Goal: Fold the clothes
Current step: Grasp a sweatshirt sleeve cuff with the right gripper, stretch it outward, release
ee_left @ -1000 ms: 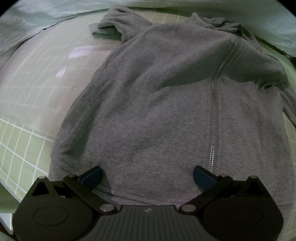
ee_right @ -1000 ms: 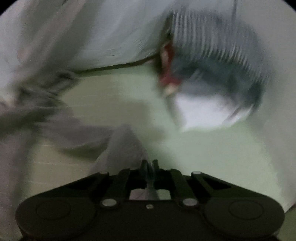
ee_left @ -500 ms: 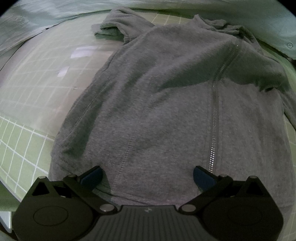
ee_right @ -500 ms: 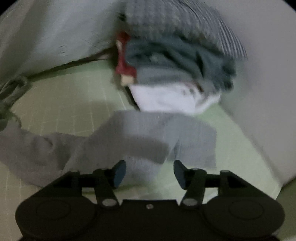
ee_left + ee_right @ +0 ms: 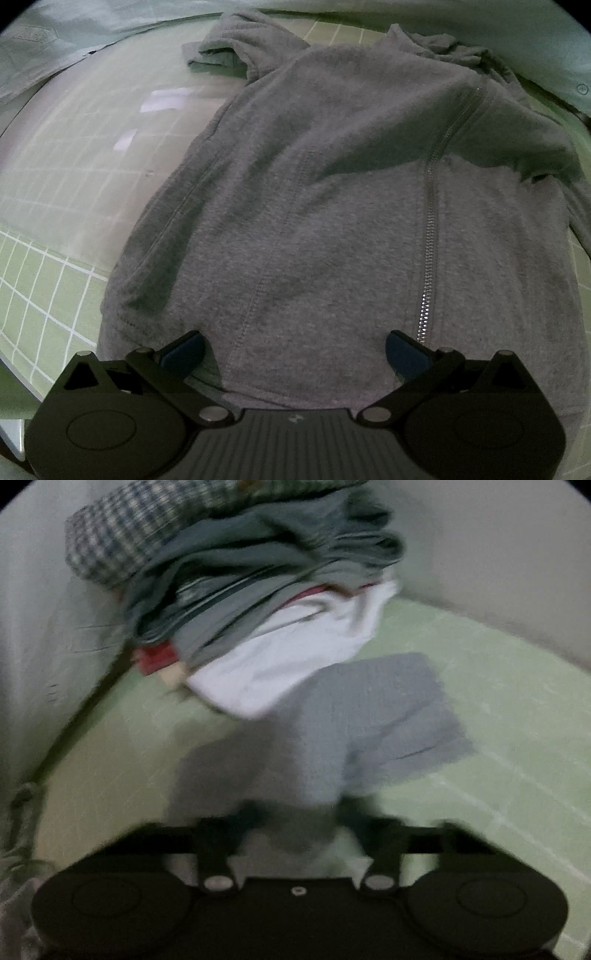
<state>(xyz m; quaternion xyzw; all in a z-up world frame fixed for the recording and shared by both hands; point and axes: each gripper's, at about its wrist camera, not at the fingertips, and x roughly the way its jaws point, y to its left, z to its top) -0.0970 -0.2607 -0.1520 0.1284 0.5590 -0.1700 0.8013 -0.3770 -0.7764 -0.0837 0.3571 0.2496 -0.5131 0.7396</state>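
Observation:
A grey zip-up hoodie [image 5: 332, 206] lies flat on a green gridded mat [image 5: 44, 280], zipper [image 5: 428, 236] running up its right half. My left gripper [image 5: 295, 350] is open, its blue-padded fingers just above the hem. In the blurred right wrist view, the hoodie's grey sleeve [image 5: 369, 720] lies stretched out on the mat [image 5: 498, 701], its cuff end far from me. My right gripper [image 5: 299, 823] is open over the near part of the sleeve and holds nothing.
A pile of folded clothes [image 5: 240, 590], checked, grey-blue, red and white, stands against the wall just beyond the sleeve. Pale sheeting [image 5: 74, 40] borders the mat at the far side. The mat's edge [image 5: 22, 384] runs near my left gripper.
My right gripper was shut on the sleeve, then opened and let it drop flat on the mat; it has swung toward the clothes pile. The left gripper stays put.

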